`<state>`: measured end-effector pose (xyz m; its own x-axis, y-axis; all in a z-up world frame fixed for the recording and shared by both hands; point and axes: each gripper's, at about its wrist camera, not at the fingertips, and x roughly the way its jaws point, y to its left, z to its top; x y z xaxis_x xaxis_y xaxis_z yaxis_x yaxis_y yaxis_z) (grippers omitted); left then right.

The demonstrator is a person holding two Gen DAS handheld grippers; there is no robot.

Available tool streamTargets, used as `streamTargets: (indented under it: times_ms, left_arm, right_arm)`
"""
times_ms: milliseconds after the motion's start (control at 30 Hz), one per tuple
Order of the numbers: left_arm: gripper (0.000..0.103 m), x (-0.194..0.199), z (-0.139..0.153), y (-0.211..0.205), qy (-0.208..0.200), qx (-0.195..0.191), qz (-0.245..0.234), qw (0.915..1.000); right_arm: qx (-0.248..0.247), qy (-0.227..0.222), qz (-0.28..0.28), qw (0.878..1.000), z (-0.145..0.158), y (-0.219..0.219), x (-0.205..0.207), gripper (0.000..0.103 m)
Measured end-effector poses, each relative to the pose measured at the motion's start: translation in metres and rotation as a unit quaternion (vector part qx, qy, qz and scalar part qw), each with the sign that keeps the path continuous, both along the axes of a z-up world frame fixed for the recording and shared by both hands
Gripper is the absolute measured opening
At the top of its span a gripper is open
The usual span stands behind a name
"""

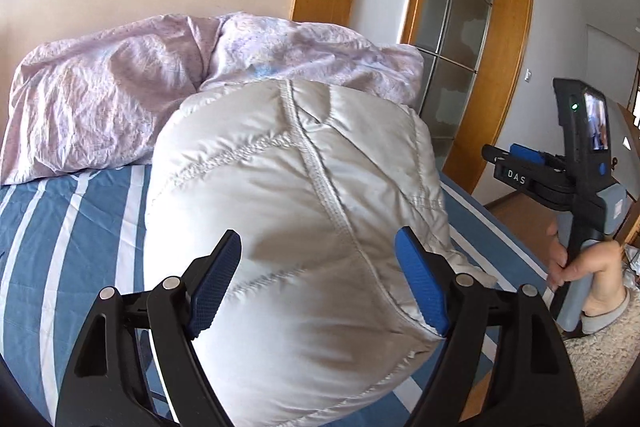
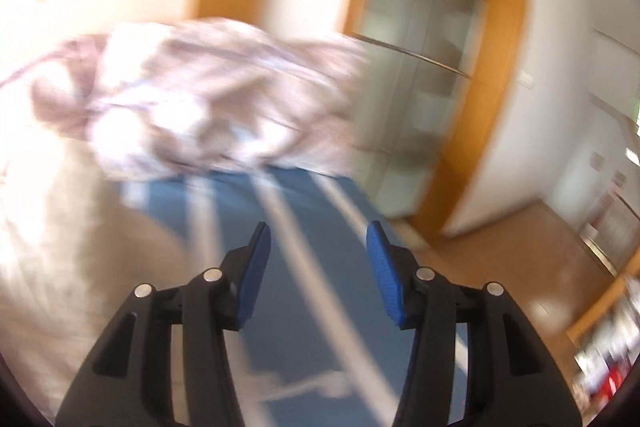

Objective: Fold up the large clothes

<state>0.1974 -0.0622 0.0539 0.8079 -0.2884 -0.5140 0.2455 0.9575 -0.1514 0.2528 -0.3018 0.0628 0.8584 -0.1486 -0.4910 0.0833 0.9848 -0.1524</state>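
Note:
A pale grey quilted down jacket (image 1: 296, 211) lies as a puffy folded bundle on the blue and white striped bed (image 1: 72, 227). My left gripper (image 1: 319, 235) hovers just over its near end. The jaws stand wide, with a blue pad on either side of the bulge, and I see no pinch. A hand (image 1: 576, 263) holds my right gripper (image 1: 496, 157) in the air off the bed's right side. The right wrist view is blurred by motion. There the right gripper (image 2: 318, 231) is open and empty above the striped sheet (image 2: 340, 287). The jacket (image 2: 60, 247) is a pale blur at the left.
A crumpled lilac duvet (image 1: 160, 75) is heaped at the head of the bed against the wall. A wood-framed glass door (image 1: 452, 39) stands beyond the bed's right edge. A shaggy rug (image 1: 592, 359) and a slippered foot (image 1: 604, 303) are beside the bed.

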Motion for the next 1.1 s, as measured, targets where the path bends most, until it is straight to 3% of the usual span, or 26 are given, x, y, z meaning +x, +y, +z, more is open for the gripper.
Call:
streamTargets:
  times_ms: [167,400,700,1100]
  left_arm:
    - [0.080,0.010,0.003,0.020,0.002,0.004,0.020,0.9998]
    - [0.080,0.033,0.006,0.053,0.007,-0.015,0.048,0.9987]
    - [0.080,0.066,-0.003,0.060,0.021,0.002,0.059,0.9980]
    - [0.083,0.098,-0.029,0.049,0.040,0.021,0.048,0.9978]
  right_arm:
    - [0.011,-0.006,0.108,0.994,0.012,0.066,-0.010,0.051]
    - [0.024,0.002,0.166,0.986,0.007,0.110,-0.005,0.048]
    - [0.044,0.018,0.171,0.984,-0.012,0.118,0.021,0.042]
    - [0.083,0.094,0.153,0.980,-0.057,0.104,0.075,0.039]
